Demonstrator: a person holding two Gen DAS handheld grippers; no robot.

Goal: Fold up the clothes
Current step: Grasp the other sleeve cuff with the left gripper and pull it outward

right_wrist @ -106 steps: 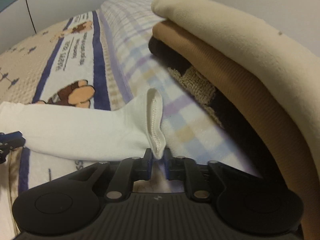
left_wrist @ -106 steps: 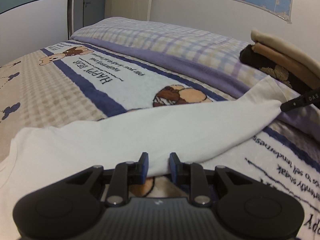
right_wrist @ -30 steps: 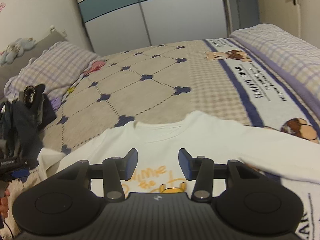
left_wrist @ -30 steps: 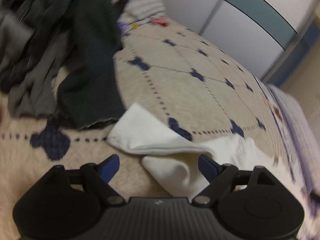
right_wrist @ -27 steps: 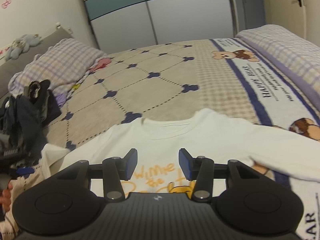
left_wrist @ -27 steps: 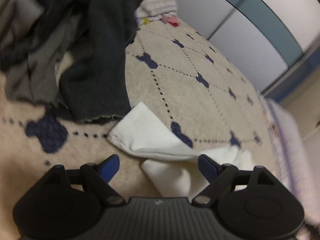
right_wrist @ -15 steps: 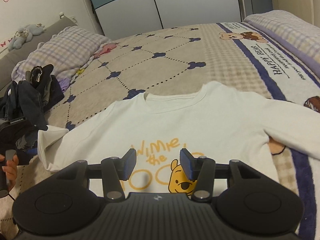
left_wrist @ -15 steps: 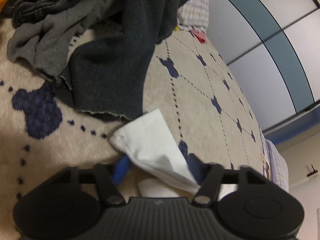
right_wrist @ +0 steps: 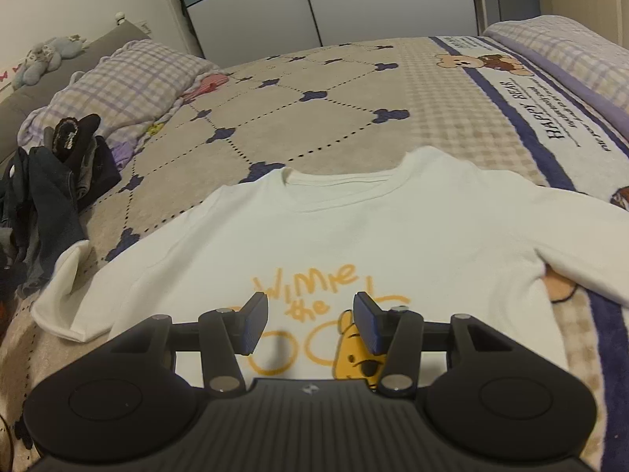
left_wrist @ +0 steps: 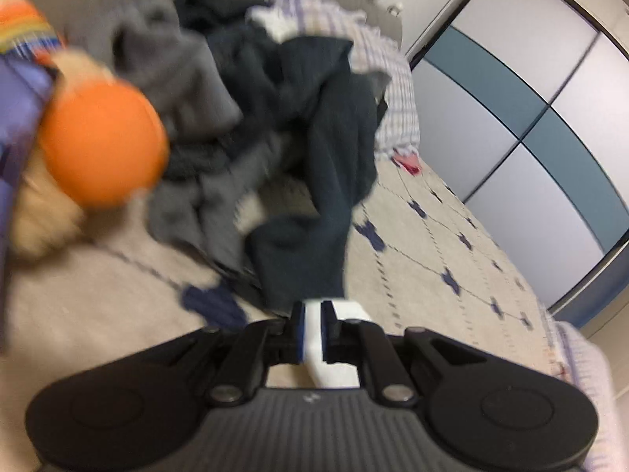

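A white long-sleeved shirt with a yellow bear print lies face up on the bed, collar pointing away. Its left sleeve bends back on itself near the dark clothes. In the left wrist view my left gripper is shut on the end of that white sleeve, which shows as a thin white strip between the blue pads. My right gripper hovers open over the printed chest, with nothing between its fingers.
A heap of dark and grey clothes lies just beyond the left gripper, and shows as the dark pile at the left in the right wrist view. A blurred orange ball-shaped thing sits left of it. A checked pillow lies behind.
The left gripper went from wide open around the white sleeve end to shut on it, and swung towards the dark clothes. The right gripper sank closer to the shirt, still open.
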